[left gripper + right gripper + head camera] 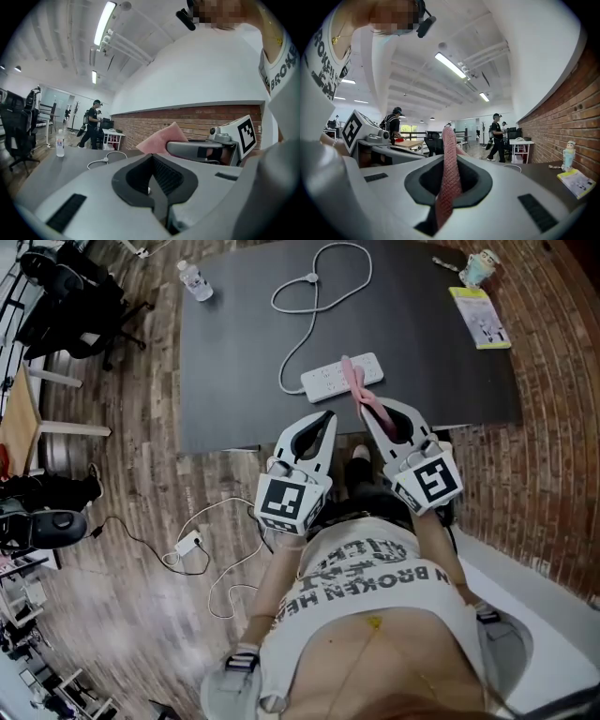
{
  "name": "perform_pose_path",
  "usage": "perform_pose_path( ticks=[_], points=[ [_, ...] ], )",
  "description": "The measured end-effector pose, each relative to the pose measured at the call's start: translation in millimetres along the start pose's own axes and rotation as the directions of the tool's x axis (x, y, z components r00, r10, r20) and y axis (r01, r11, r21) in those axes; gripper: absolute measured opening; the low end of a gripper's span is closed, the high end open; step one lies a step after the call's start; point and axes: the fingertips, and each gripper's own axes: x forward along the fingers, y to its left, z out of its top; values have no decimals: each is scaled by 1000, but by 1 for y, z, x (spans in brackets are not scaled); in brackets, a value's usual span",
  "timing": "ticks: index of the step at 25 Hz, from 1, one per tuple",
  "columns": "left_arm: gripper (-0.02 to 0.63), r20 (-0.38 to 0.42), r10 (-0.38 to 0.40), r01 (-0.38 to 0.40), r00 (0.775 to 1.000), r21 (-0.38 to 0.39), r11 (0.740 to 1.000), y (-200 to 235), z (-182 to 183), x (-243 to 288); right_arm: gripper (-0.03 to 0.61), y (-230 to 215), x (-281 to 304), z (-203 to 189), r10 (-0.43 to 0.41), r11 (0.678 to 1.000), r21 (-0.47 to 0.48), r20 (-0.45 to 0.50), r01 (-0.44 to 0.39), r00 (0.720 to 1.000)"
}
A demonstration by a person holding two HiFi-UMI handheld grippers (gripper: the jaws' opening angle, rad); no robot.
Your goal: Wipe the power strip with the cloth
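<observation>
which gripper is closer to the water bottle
Left. The left gripper has the water bottle far off to its front left; the right gripper, shut on the pink cloth, sits further right.

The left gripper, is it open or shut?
Shut: the left gripper shows its jaws pressed together in its own view, with nothing between them.

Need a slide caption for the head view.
Right gripper clamps pink cloth near white power strip on dark table; left gripper shut, empty.

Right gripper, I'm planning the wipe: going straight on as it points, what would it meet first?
Probably the power strip just ahead; the right gripper holds the pink cloth over it. Height unclear.
</observation>
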Motion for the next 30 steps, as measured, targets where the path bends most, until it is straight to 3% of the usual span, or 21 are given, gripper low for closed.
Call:
perform_pose_path(
  ticks=[6, 10, 18, 24, 30],
  points=[
    [8, -1, 84, -84, 997, 14, 996, 2, 10, 49, 17, -48, 9, 1, 90, 995, -31, -8, -90, 996],
    [8, -21, 149, -147, 989, 67, 987, 3, 10, 72, 17, -71, 11, -3, 151, 988, -20, -14, -151, 988],
    [8, -29, 246, -244, 969, 49, 969, 20, 5, 84, 17, -93, 17, -11, 205, 979, -7, -24, -205, 979],
    [8, -29, 241, -239, 970, 39, 970, 43, 8, 80, 17, -86, 35, -10, 200, 980, -1, -33, -200, 979],
    [8, -14, 178, -178, 984, 39, 983, 64, 17, 79, 17, -71, 61, -9, 174, 985, 3, -47, -174, 984]
  ],
)
